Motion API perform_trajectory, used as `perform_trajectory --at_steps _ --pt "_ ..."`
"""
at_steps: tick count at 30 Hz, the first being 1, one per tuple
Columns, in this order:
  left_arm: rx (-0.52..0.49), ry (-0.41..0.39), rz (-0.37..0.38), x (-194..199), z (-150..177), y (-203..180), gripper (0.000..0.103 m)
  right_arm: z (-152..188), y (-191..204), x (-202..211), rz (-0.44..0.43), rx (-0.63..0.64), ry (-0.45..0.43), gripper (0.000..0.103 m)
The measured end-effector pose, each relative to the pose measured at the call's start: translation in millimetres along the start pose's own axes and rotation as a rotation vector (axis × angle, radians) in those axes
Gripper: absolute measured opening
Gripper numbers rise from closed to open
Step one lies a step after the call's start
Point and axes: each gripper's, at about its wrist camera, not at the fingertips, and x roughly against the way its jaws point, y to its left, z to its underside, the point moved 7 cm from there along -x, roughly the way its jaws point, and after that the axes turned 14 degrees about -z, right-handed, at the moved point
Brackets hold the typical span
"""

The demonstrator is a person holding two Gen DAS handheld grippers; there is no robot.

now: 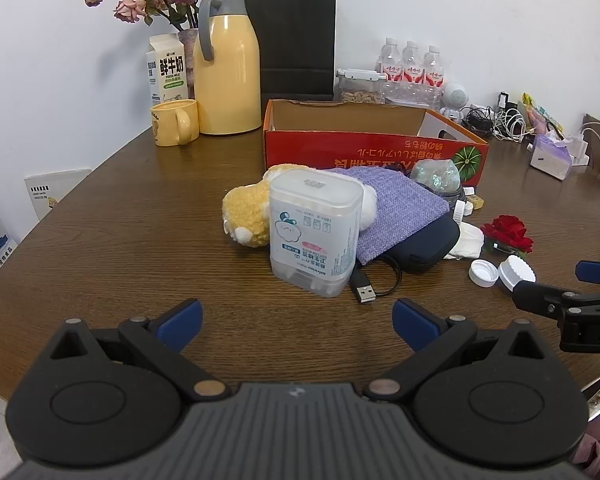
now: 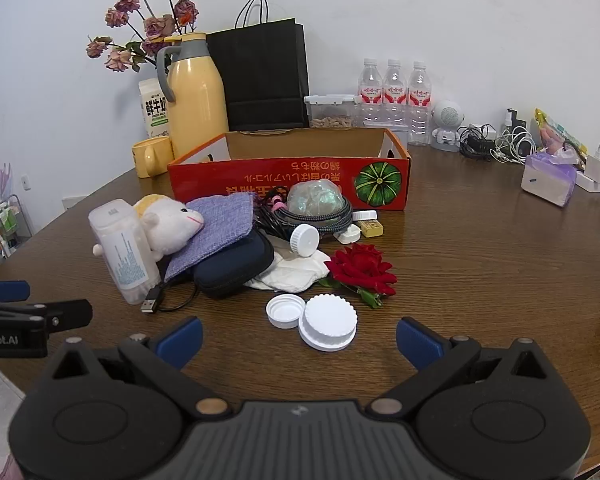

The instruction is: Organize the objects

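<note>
A heap of small objects lies on the brown table before a red cardboard box [image 1: 364, 152] [image 2: 288, 178]. A clear cotton-swab box [image 1: 314, 232] [image 2: 124, 250] stands nearest my left gripper [image 1: 298, 324], which is open and empty just short of it. Behind it lie a plush toy [image 1: 248, 216] [image 2: 172, 222], a purple cloth pouch [image 1: 396, 212] [image 2: 216, 236] and a dark case [image 2: 236, 266]. Two white lids [image 2: 328, 320] [image 1: 500, 272] rest just ahead of my right gripper [image 2: 298, 338], also open and empty. A red rose [image 2: 360, 266] lies beyond them.
A yellow thermos [image 1: 228, 68], yellow mug [image 1: 176, 122], milk carton [image 1: 166, 68], flower vase and black paper bag [image 2: 260, 76] line the back wall. Water bottles [image 2: 394, 88], a snack container, cables [image 2: 496, 144] and a tissue pack [image 2: 548, 178] stand at the back right. A USB cable [image 1: 366, 290] trails from the heap.
</note>
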Motion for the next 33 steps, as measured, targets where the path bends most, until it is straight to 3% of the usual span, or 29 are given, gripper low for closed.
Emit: perform_trajectory --at_steps 33 --pt "0.01 -0.006 -0.001 2.6 -3.7 0.8 0.103 -0.6 -0.2 1.0 0.002 -0.001 -0.001 0.103"
